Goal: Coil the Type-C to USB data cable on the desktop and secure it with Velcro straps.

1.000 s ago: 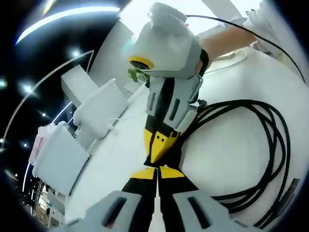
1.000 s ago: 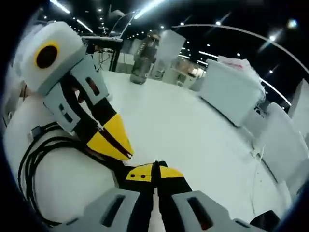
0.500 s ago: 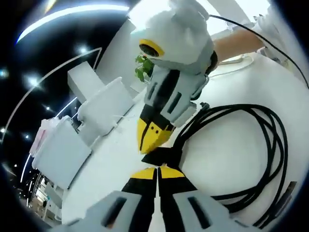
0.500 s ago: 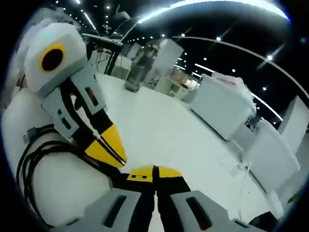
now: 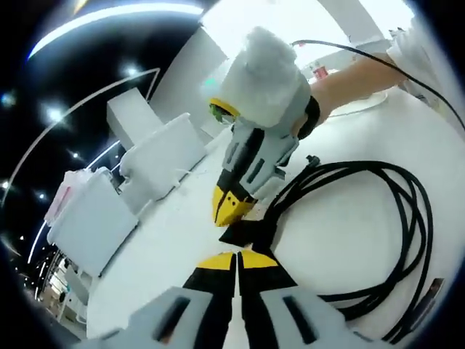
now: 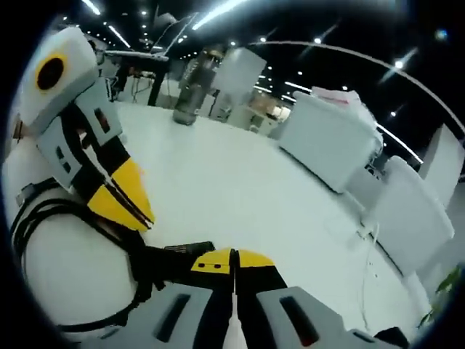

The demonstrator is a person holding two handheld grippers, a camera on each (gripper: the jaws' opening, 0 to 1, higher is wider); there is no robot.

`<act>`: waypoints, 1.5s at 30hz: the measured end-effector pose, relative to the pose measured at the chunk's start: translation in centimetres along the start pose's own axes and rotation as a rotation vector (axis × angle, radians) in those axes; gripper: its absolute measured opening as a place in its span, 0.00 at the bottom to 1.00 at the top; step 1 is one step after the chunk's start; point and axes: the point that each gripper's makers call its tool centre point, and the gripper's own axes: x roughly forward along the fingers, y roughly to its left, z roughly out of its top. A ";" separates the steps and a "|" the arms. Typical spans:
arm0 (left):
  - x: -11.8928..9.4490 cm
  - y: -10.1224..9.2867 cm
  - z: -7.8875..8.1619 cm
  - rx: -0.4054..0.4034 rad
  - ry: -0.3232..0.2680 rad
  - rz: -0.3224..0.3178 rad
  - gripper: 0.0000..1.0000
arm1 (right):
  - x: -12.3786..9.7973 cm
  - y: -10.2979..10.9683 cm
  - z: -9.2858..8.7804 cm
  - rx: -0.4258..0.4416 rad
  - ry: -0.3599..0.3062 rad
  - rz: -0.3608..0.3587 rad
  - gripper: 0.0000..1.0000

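On the white tabletop, the left claw and right claw, both closed, pinch the black strap wrapping the coiled cable.

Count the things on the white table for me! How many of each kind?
Black cable: 1
Black Velcro strap: 1
White boxes: 2
Grippers, left and right: 2
Total: 6
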 end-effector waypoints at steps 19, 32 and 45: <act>-3.7 7.8 0.7 -0.407 -0.191 0.227 0.08 | -3.0 7.3 0.8 0.131 -0.053 0.354 0.11; -14.5 19.1 -0.3 -0.623 -0.439 0.770 0.09 | 3.0 2.7 10.9 0.151 -0.216 0.156 0.05; -15.7 21.0 -4.0 -0.615 -0.353 0.918 0.18 | 10.1 -0.8 14.9 0.409 -0.304 0.016 0.18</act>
